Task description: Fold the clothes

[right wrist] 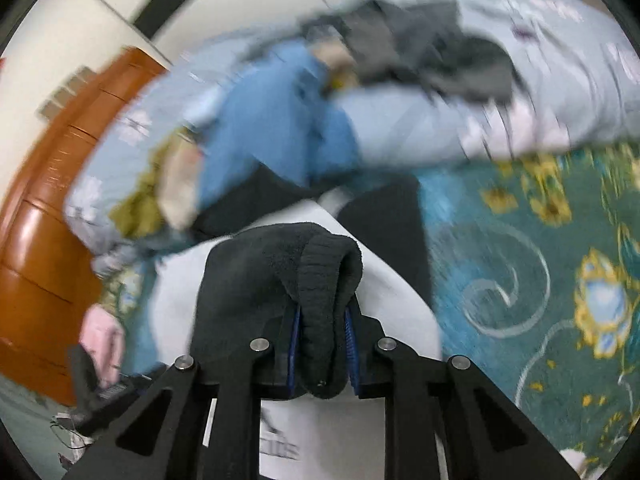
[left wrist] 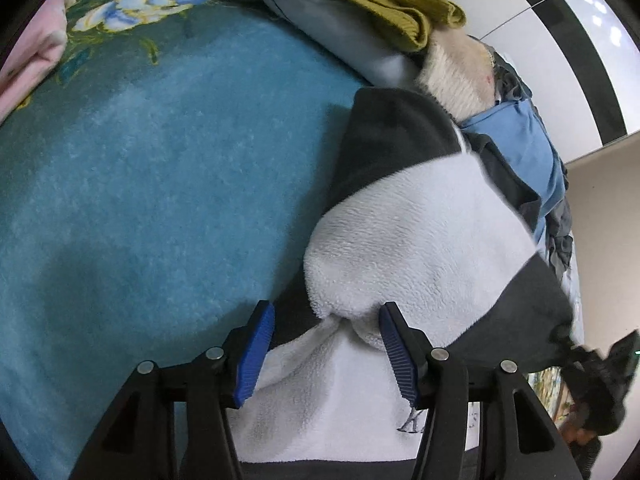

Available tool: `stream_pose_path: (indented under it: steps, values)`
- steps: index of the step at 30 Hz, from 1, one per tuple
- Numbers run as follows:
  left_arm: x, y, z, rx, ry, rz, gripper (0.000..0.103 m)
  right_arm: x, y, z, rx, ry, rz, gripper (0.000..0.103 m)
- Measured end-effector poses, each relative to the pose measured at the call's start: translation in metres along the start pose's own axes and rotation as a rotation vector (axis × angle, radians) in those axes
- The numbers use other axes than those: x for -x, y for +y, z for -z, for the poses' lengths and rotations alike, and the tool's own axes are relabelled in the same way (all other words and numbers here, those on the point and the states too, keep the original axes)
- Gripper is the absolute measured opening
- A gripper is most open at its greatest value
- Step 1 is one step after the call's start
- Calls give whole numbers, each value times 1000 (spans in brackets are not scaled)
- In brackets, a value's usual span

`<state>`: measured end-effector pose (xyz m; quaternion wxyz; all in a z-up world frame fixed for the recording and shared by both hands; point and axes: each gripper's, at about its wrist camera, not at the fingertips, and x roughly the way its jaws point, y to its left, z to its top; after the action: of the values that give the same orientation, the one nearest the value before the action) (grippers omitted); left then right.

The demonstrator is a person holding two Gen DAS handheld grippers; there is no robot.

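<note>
A fleece garment in white and dark grey point(left wrist: 404, 232) lies on the teal blanket point(left wrist: 160, 168). My left gripper point(left wrist: 326, 328) is open, its blue pads either side of a white fold without gripping it. My right gripper point(right wrist: 323, 340) is shut on the garment's dark grey ribbed cuff point(right wrist: 320, 280), which bunches up over the fingers; the white body point(right wrist: 384, 280) spreads below. The right wrist view is motion-blurred.
A pile of clothes lies beyond: a mustard knit point(left wrist: 380, 0), a cream piece point(left wrist: 456, 76), a blue garment point(left wrist: 516, 136) and dark grey items point(right wrist: 440, 56) on a pale quilt point(right wrist: 560, 80). A folded pink garment point(left wrist: 28, 60) sits far left. A wooden headboard point(right wrist: 52, 208) stands left.
</note>
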<state>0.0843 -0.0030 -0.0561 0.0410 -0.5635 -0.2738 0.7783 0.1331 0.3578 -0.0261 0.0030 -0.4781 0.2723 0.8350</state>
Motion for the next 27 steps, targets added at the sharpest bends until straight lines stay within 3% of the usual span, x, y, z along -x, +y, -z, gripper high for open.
stream_pose_path:
  steps: [5,10,13,16,19,21,27]
  values:
    - [1,7,0,27,-1,21,60,-13,-18,-2,-63,28,11,20]
    - [12,10,3,43,-15,60,60,-11,-8,0,-15,53,24,24]
    - [20,9,5,23,-17,65,60,4,-6,6,3,36,23,36]
    - [35,15,13,-18,4,69,60,23,-14,19,-5,22,-16,55]
    - [52,26,29,-53,31,55,64,32,-22,40,-3,43,-28,58]
    - [59,33,37,-52,49,68,68,37,-29,57,-4,65,-32,66]
    - [66,54,68,-68,150,58,81,56,-53,109,-26,110,-30,69]
